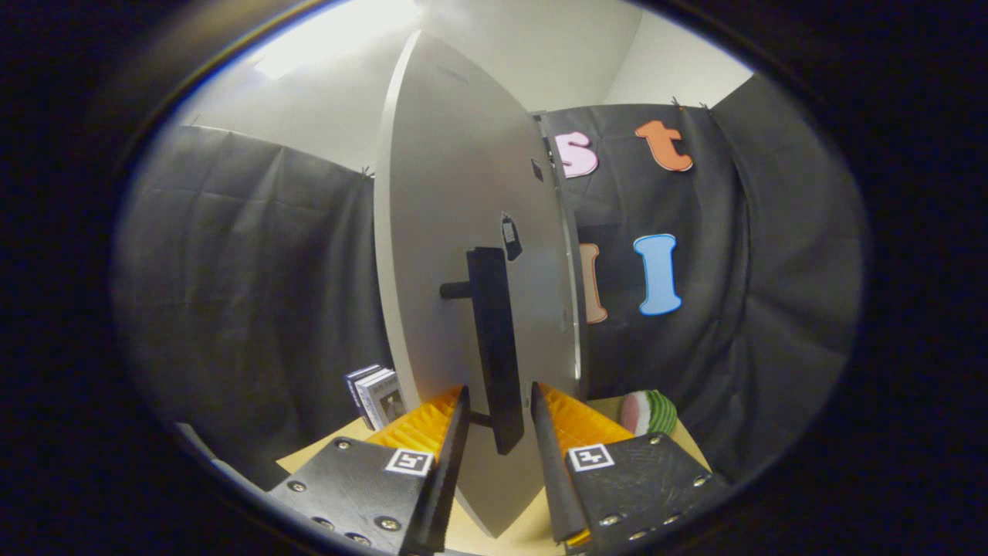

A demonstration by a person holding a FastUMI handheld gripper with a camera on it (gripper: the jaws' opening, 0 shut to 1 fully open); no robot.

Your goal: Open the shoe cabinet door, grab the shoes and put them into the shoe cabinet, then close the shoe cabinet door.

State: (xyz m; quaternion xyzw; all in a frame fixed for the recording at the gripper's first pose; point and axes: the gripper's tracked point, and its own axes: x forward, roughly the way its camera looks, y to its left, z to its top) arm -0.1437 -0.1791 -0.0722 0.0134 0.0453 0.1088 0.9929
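Observation:
The shoe cabinet door, a pale grey panel, stands swung out and nearly edge-on right ahead of me. Its black vertical bar handle sticks out from the panel on short posts. The handle's lower end runs down between my fingers. My gripper is narrowed around that lower end, with a finger close on each side, and looks shut on it. A small dark tag hangs on the door above the handle. The door's far edge meets the cabinet frame to the right.
The cabinet stands on a tan tabletop. A few upright books or boxes sit left of the door. A watermelon-patterned object lies right of my fingers. Black cloth walls close in on both sides.

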